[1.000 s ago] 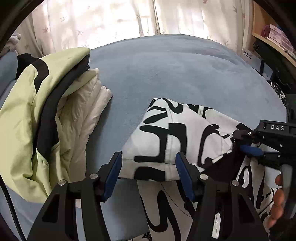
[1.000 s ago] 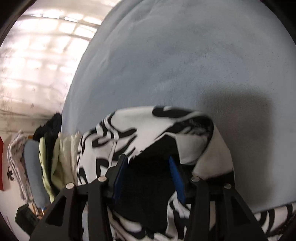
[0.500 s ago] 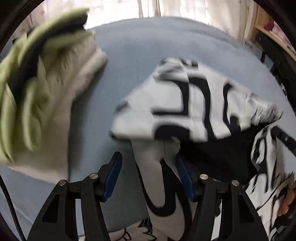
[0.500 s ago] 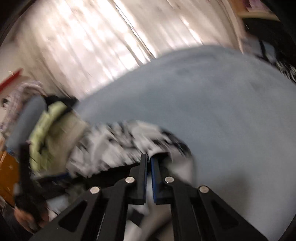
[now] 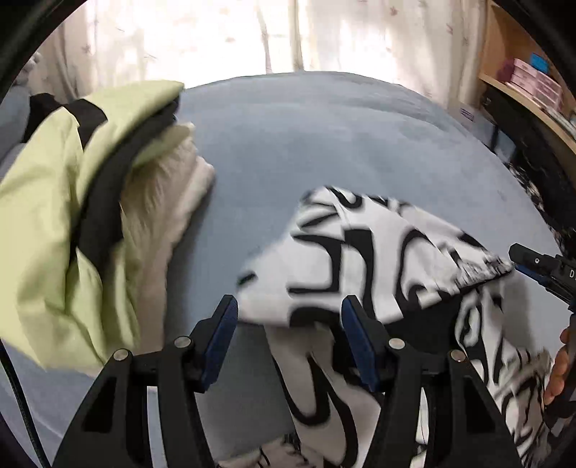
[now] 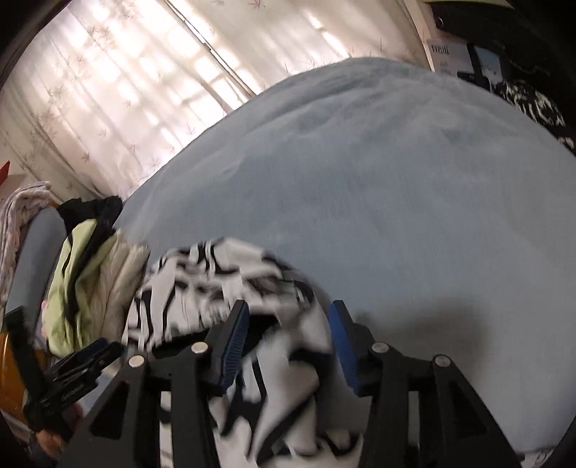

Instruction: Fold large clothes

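A white garment with bold black squiggles (image 5: 363, 259) lies partly folded on the blue bed, its folded flap toward me. My left gripper (image 5: 289, 338) is open, its blue pads on either side of the flap's near edge, holding nothing. My right gripper (image 6: 288, 342) is open over the same garment (image 6: 216, 284), with cloth lying between its fingers but not pinched. The right gripper also shows at the right edge of the left wrist view (image 5: 543, 270). The left gripper shows at the lower left of the right wrist view (image 6: 77, 370).
A pile of lime-green, black and cream clothes (image 5: 72, 216) sits at the bed's left side. The blue bed cover (image 5: 324, 136) stretches toward pale curtains (image 5: 288, 32). A wooden shelf with boxes (image 5: 532, 82) stands at the right.
My right gripper was shut half a second ago and has opened, letting the garment go. The folded flap has settled onto the bed. My left gripper stays open.
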The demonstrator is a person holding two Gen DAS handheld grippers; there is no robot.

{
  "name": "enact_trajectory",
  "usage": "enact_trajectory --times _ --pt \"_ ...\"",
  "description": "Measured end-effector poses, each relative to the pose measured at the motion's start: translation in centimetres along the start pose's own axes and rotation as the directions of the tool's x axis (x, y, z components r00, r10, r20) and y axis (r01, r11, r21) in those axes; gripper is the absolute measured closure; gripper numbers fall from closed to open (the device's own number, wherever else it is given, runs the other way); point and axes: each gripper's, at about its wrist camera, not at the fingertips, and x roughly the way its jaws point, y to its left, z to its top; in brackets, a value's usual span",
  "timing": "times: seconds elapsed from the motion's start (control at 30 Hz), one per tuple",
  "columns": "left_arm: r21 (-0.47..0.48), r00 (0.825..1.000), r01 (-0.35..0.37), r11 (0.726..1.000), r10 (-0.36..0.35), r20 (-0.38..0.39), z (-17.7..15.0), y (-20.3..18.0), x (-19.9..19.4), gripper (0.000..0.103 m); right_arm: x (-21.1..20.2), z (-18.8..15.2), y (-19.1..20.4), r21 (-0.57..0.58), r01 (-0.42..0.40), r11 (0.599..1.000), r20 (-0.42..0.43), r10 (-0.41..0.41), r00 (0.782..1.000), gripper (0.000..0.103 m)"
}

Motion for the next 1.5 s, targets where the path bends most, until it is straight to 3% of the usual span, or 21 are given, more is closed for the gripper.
enact_trajectory --times 0.13,0.2,0.27,0.37,0.43,0.5,0.53,0.6,0.63,0.7,0.73,0.83,0.93,1.03,1.13,1.17,1.23,1.3,1.4,1.5 --pt "-0.021 0.997 -0.024 0.999 0.022 -0.075 0.8 0.4 3.2 0.045 4.4 2.0 0.1 0.003 0.020 1.000 -0.134 -0.019 0.991 0.047" --pt "-0.019 0.993 -0.021 1.000 0.019 -0.118 0.1 0.7 5.0 0.045 7.0 2.1 -0.1 -0.004 -0.009 1.000 -0.241 0.007 0.971 0.047" --pt "-0.015 0.989 -0.002 1.000 -0.001 -0.150 -0.6 0.9 6.4 0.042 8.2 2.0 -0.5 -0.027 -0.030 0.999 -0.286 0.021 0.958 0.046" --pt "-0.009 0.988 0.018 1.000 -0.019 -0.153 -1.3 1.2 7.8 0.024 8.9 1.9 -1.3 -0.028 -0.086 0.996 -0.318 0.072 0.945 0.043" --pt "-0.007 0.990 0.030 1.000 -0.031 -0.135 -1.7 1.2 8.0 0.023 8.8 1.9 -1.8 0.006 -0.124 0.992 -0.308 0.120 0.944 0.043" --pt "-0.017 0.991 0.034 0.999 -0.036 -0.132 -1.7 1.2 8.0 0.023 8.5 1.4 -1.7 -0.019 -0.130 0.991 -0.289 0.119 0.950 0.044" --pt "-0.021 0.991 0.039 0.999 -0.041 -0.130 -1.8 1.4 7.8 0.025 8.3 1.1 -1.3 -0.066 -0.119 0.991 -0.276 0.096 0.956 0.049" --pt "-0.018 0.990 0.078 0.997 -0.080 -0.117 -2.4 1.8 7.3 0.049 7.9 0.5 0.0 -0.146 -0.119 0.982 -0.261 0.078 0.962 0.084" --pt "-0.007 0.990 0.088 0.996 -0.088 -0.110 -2.5 1.4 6.9 0.066 7.5 0.2 0.5 -0.161 -0.131 0.978 -0.249 0.088 0.964 0.089" --pt "0.026 0.995 0.047 0.999 -0.045 -0.086 -2.9 1.6 6.2 0.081 5.8 -0.4 2.0 -0.234 -0.128 0.964 -0.177 0.087 0.980 0.092" --pt "0.050 0.998 0.015 0.999 -0.011 -0.067 -3.2 1.2 5.5 0.084 5.1 -0.6 2.5 -0.260 -0.132 0.956 -0.152 0.094 0.984 0.093" --pt "0.053 1.000 0.009 0.999 -0.008 -0.023 -4.2 1.6 3.1 0.090 1.3 -1.9 4.7 -0.386 -0.144 0.911 -0.051 0.135 0.990 0.093" --pt "0.020 0.998 0.048 0.999 -0.048 0.035 -5.6 2.7 -0.2 0.091 -4.2 -4.6 7.1 -0.548 -0.139 0.825 0.052 0.199 0.979 0.093" --pt "0.013 0.984 0.111 0.994 -0.111 0.137 -8.7 3.9 -5.1 0.091 -9.9 -8.6 8.6 -0.678 -0.103 0.728 0.134 0.260 0.956 0.093" --pt "0.028 0.968 0.168 0.985 -0.171 0.182 -12.3 4.0 -8.4 0.090 -14.4 -12.9 9.2 -0.747 -0.069 0.661 0.167 0.287 0.943 0.091" --pt "0.029 0.966 0.188 0.982 -0.191 0.174 -14.1 4.3 -9.4 0.089 -15.8 -14.8 8.8 -0.763 -0.062 0.643 0.163 0.284 0.945 0.086" --pt "0.021 0.970 0.205 0.979 -0.206 0.130 -17.0 5.5 -11.1 0.088 -17.4 -18.1 7.5 -0.771 -0.048 0.635 0.146 0.249 0.957 0.079" --pt "0.003 0.974 0.221 0.975 -0.221 0.058 -20.4 6.4 -11.6 0.086 -17.8 -21.4 5.5 -0.766 -0.033 0.642 0.092 0.161 0.983 0.066" --pt "-0.040 0.968 0.243 0.969 -0.245 -0.054 -24.6 7.9 -12.1 0.086 -18.3 -24.8 3.1 -0.739 -0.023 0.674 0.021 0.057 0.998 0.065" --pt "-0.073 0.965 0.242 0.968 -0.248 -0.085 -26.8 9.2 -13.4 0.086 -19.3 -26.1 2.3 -0.692 -0.032 0.721 -0.009 0.035 0.999 0.065"
